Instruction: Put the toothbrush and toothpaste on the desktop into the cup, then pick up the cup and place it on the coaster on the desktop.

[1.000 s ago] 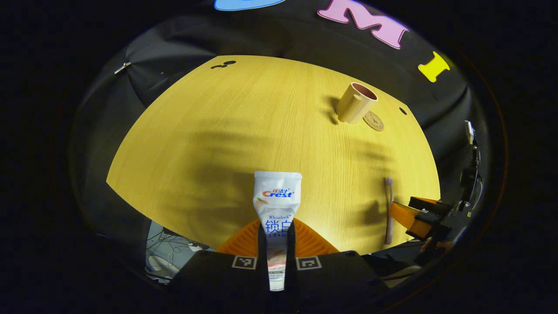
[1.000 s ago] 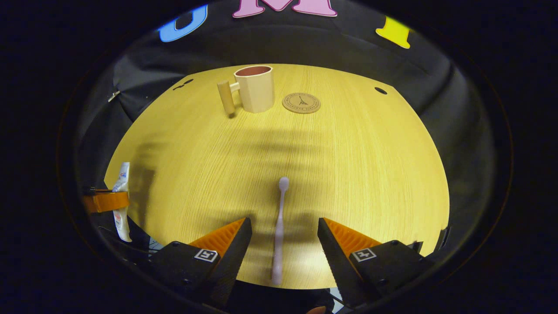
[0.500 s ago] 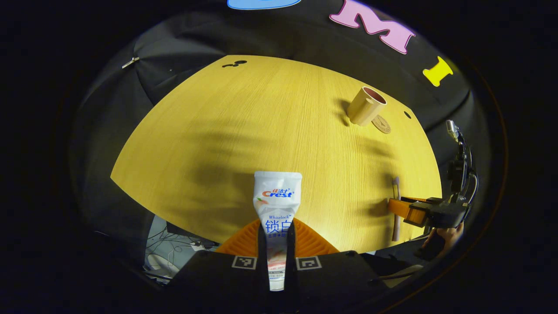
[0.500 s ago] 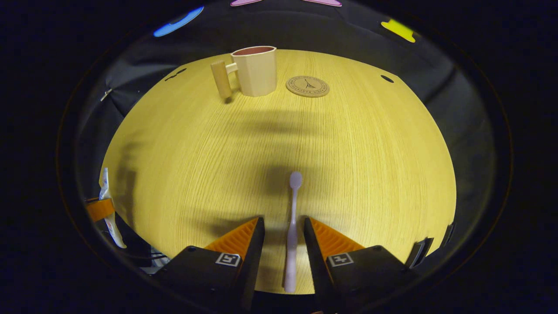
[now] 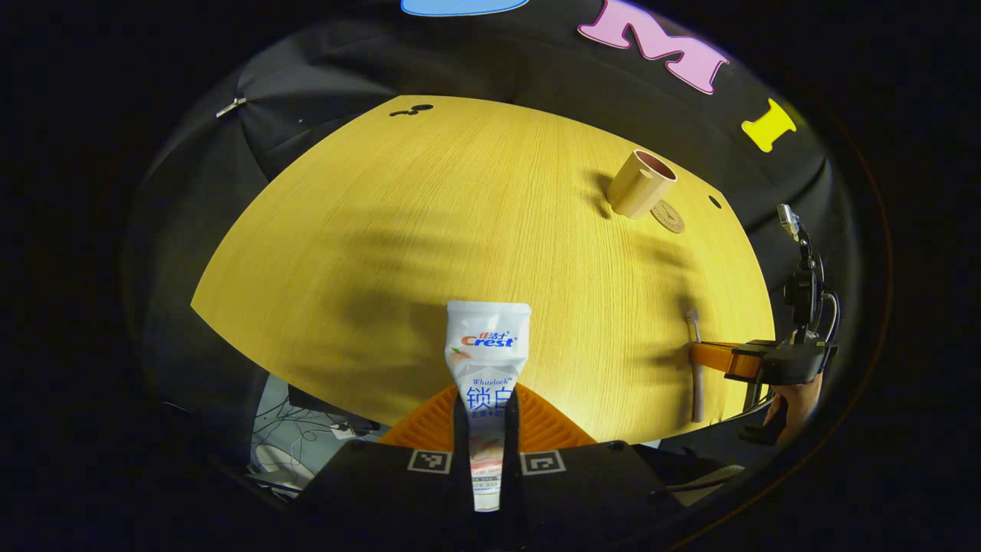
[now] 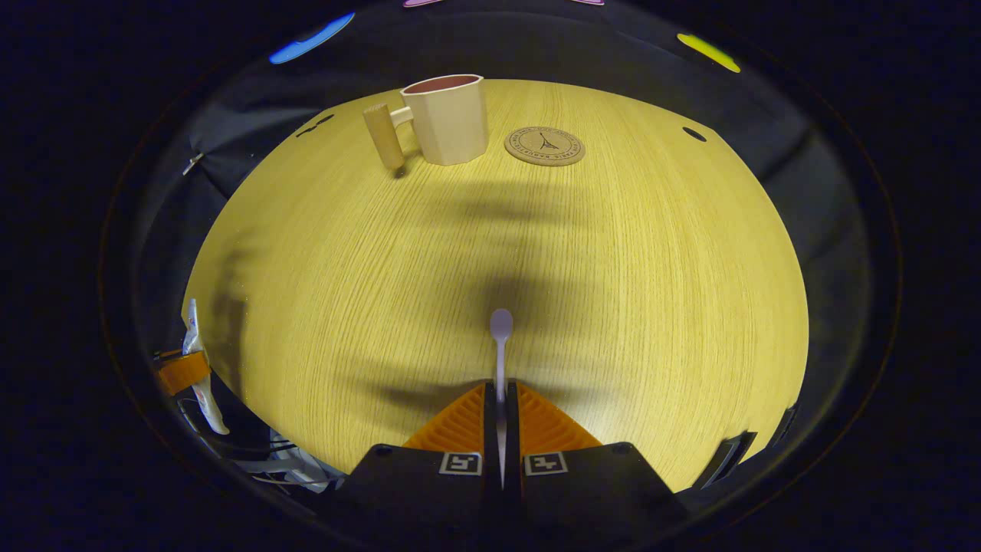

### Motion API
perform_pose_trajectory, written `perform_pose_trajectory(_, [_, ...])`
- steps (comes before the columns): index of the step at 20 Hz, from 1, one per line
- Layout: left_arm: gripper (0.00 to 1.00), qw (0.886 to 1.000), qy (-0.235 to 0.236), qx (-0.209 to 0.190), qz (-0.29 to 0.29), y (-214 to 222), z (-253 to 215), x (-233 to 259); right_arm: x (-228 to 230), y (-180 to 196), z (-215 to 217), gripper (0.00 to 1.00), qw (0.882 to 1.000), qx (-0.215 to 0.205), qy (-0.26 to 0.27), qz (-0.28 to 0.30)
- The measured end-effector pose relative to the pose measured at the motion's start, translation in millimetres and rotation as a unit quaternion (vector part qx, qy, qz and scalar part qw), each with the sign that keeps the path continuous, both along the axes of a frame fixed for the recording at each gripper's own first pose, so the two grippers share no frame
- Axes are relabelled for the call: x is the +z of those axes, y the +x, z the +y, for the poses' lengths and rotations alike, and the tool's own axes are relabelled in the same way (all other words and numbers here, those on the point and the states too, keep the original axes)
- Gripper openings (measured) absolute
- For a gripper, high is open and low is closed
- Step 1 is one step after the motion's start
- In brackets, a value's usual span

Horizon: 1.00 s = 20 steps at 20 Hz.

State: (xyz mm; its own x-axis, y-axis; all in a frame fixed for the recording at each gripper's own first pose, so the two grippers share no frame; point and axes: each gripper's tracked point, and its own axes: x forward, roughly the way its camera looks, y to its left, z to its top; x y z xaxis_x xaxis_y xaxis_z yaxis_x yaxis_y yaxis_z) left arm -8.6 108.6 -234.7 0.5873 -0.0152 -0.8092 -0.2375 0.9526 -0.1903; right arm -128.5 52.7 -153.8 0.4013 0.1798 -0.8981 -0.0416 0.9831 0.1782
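- Wood-grain desktop (image 6: 613, 253) carries the cup (image 6: 448, 119) at its far side, upright, with the round coaster (image 6: 545, 146) just beside it.
- Left gripper (image 5: 487, 414) is clamped on the toothpaste tube (image 5: 487, 353); the soft tube could buckle against the cup's rim.
- Right gripper (image 6: 500, 406) pinches the toothbrush (image 6: 500, 337) by its thin handle; it may swivel, miss the mouth, or tip the cup.

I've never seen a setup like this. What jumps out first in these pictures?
A toothpaste tube is pinched upright in the left gripper, and a toothbrush is clamped in the right gripper. Across the yellow table a cup stands beside a round coaster.
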Motion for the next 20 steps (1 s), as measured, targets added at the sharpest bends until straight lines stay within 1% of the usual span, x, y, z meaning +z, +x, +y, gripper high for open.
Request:
perform_pose_trajectory(2, [0.18, 1.000, 0.001, 0.002, -0.003, 0, -2, 3, 4, 5, 5, 0.05, 1.000, -0.009, 0.021, -0.018])
perform_pose_trajectory(4, [0.18, 1.000, 0.004, 0.003, -0.013, 4, -5, 9, 10, 17, 9, 0.05, 0.997, -0.009, 0.043, -0.056])
perform_pose_trajectory(6, [0.18, 1.000, 0.004, 0.001, -0.027, 12, -10, 19, 18, 30, 14, 0.05, 0.993, -0.010, 0.071, -0.096])
perform_pose_trajectory(9, [0.18, 0.999, 0.002, -0.006, -0.052, 26, -20, 38, 37, 51, 23, 0.05, 0.981, -0.023, 0.116, -0.154])
perform_pose_trajectory(10, [0.18, 0.998, 0.004, -0.010, -0.065, 34, -25, 48, 48, 58, 26, 0.05, 0.975, -0.025, 0.136, -0.176])
perform_pose_trajectory(13, [0.18, 0.995, 0.000, -0.024, -0.095, 53, -41, 74, 72, 73, 31, 0.05, 0.960, -0.025, 0.169, -0.222])
perform_pose_trajectory(17, [0.18, 0.986, -0.011, -0.040, -0.159, 92, -61, 120, 101, 83, 26, 0.05, 0.944, -0.031, 0.196, -0.262])
perform_pose_trajectory(19, [0.18, 0.978, -0.013, -0.053, -0.199, 114, -75, 147, 106, 90, 25, 0.05, 0.940, -0.032, 0.204, -0.273])
perform_pose_trajectory(20, [0.18, 0.973, -0.009, -0.060, -0.222, 125, -82, 162, 116, 87, 18, 0.05, 0.937, -0.031, 0.209, -0.278])
